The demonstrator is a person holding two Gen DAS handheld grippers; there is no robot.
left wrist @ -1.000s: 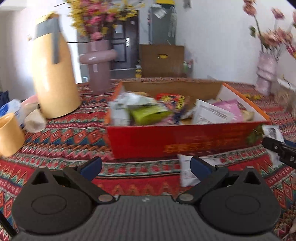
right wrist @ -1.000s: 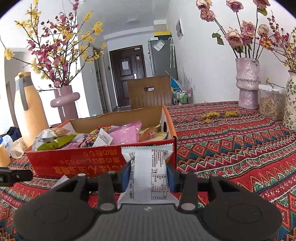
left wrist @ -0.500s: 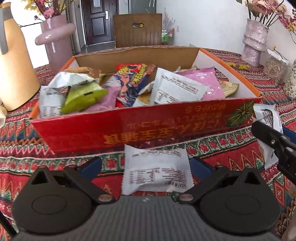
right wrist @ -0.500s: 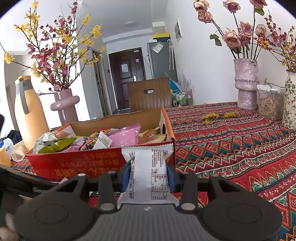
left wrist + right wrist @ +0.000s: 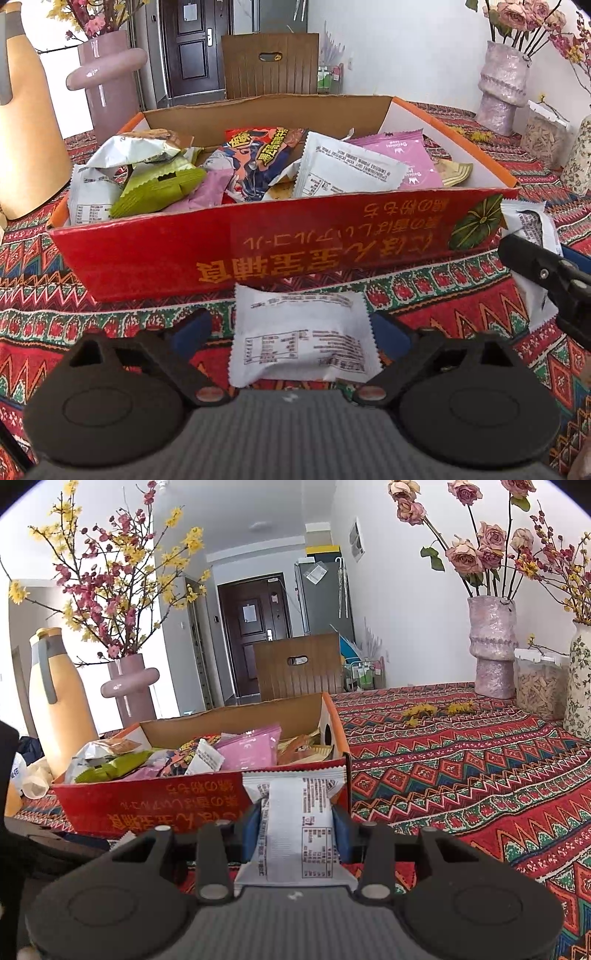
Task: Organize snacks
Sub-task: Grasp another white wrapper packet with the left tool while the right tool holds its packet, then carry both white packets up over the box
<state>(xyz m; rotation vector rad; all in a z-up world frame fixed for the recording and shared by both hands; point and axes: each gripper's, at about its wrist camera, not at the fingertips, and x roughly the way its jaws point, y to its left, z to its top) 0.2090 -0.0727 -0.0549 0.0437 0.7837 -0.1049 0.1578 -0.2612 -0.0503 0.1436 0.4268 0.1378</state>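
A red cardboard box (image 5: 258, 254) holds several snack packets, also in the right wrist view (image 5: 155, 805). A white snack packet (image 5: 301, 336) lies flat on the patterned cloth just in front of the box. My left gripper (image 5: 291, 332) is open, its blue pads on either side of that packet, apart from it. My right gripper (image 5: 297, 823) is shut on another white snack packet (image 5: 295, 823), held near the box's right front corner. That held packet (image 5: 532, 229) and the right gripper's finger (image 5: 539, 266) show at the right of the left wrist view.
A yellow thermos (image 5: 55, 701) and a pink ring vase (image 5: 129, 686) stand left of the box. A textured pink vase (image 5: 493, 646), a clear jar (image 5: 539, 686) and a floral vase (image 5: 580, 679) stand at the far right. A brown chair (image 5: 299, 668) is behind the table.
My left gripper has moved forward and down, so the white packet on the cloth now lies between its open fingers. The right gripper holds its packet almost still.
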